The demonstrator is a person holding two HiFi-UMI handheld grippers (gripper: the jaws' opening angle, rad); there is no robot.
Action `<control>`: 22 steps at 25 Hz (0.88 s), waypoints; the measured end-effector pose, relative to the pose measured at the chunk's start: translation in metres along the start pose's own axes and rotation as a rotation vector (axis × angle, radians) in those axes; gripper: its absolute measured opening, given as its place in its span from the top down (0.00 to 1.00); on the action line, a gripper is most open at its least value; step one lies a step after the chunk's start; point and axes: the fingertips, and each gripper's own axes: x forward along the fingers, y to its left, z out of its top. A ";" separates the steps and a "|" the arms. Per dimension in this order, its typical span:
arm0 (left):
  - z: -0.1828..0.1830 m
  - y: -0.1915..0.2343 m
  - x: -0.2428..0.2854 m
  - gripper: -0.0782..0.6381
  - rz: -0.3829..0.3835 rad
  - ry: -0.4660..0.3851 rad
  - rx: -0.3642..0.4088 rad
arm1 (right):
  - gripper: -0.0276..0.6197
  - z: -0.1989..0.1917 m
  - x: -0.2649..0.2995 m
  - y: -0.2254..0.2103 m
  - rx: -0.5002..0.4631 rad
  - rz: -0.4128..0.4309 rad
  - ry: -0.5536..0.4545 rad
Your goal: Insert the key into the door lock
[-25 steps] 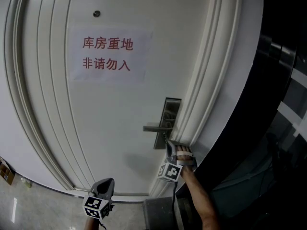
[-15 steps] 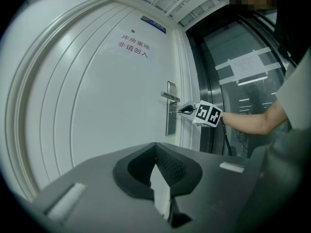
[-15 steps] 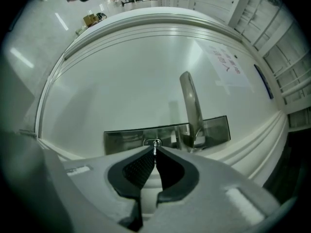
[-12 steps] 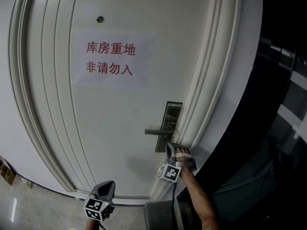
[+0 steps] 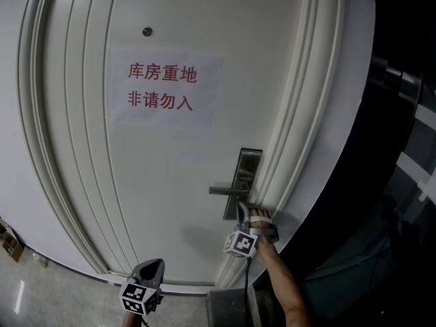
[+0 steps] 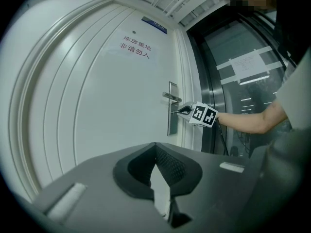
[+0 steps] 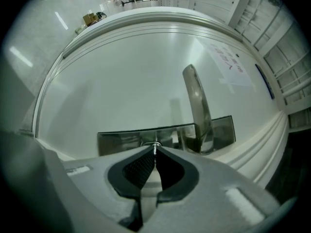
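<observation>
Your right gripper is clamped on the key. Only the metal tip shows past the jaws, right at the lock plate, below the lever handle. I can't tell whether the tip is already in the keyway.

Your left gripper is low by the foot of the door, well apart, jaws together with nothing in them.

For the insert:
- Hold the gripper level and square to the plate.
- Line the blade with the slot.
- Push straight and lightly.
- If it baulks, don't lever; ease off and re-aim.

The hold is thin, so a side load will likely twist the key.
</observation>
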 end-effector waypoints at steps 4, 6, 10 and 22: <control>0.001 0.001 -0.002 0.89 0.005 0.001 0.002 | 0.94 0.000 0.004 0.003 0.001 -0.004 -0.006; 0.000 0.001 -0.002 0.89 0.005 0.003 0.002 | 0.94 0.001 0.001 -0.001 0.001 -0.001 0.000; -0.001 -0.001 -0.001 0.89 0.003 0.005 0.004 | 0.94 0.003 0.000 -0.005 0.001 0.001 0.001; -0.002 -0.006 -0.007 0.89 0.003 0.007 0.006 | 0.94 0.000 0.003 0.002 -0.020 -0.022 -0.002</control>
